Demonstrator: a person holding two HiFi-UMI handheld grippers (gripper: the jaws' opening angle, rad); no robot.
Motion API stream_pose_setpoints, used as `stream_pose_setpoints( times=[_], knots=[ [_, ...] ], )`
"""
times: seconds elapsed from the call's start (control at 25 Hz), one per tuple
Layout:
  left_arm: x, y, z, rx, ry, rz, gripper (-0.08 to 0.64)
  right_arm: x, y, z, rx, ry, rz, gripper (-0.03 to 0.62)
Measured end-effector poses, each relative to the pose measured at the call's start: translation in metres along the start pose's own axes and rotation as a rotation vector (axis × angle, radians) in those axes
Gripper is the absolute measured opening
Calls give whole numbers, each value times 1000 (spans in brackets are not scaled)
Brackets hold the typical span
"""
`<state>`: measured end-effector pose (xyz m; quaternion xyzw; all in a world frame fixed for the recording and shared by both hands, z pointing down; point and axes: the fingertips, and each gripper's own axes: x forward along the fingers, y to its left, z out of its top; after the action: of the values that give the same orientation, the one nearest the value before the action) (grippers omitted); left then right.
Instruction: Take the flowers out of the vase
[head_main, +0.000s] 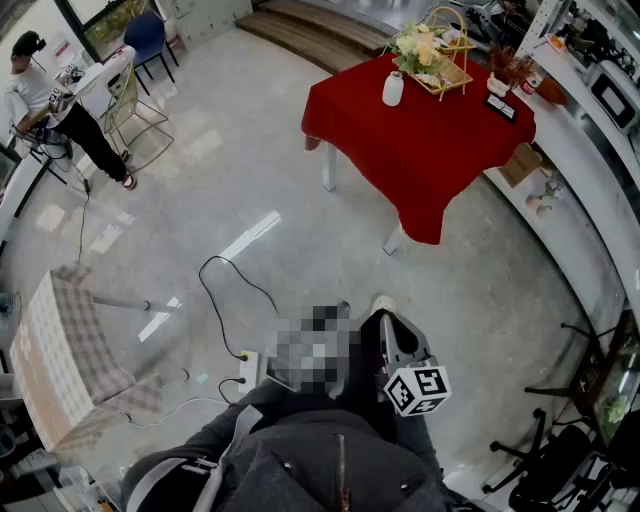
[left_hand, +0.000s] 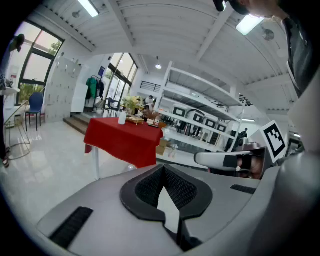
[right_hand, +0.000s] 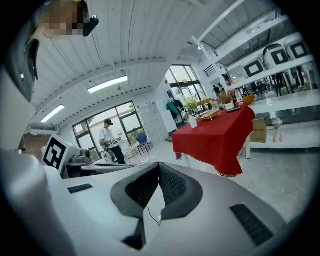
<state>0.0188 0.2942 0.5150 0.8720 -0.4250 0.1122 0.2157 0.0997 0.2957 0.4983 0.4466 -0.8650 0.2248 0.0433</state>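
Flowers stand in a white vase near the far edge of the red-clothed table, just beside a gold wire basket. Both grippers are held close to the person's body, side by side, tipped slightly downward and aimed toward the table, well apart from it. The left gripper has its jaws together with nothing between them. The right gripper is likewise closed and empty. A pale glossy floor surrounds the table, with a black cable trailing to a power strip. A white counter lines the right side. Another person stands far left near a wire chair.
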Motion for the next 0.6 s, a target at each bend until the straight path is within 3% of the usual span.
stream_pose_setpoints(
  times=[0.16,0.36,0.6],
  knots=[
    [-42,-20,-22,-67,-21,7,8,-30,51,-12,18,-27,-14,11],
    [-66,-40,-21,-51,-56,10,8,-46,89,-14,-23,-32,31,11],
    [-81,-50,-8,-23,-98,36,8,-55,99,-4,-57,-40,48,11]
  ],
)
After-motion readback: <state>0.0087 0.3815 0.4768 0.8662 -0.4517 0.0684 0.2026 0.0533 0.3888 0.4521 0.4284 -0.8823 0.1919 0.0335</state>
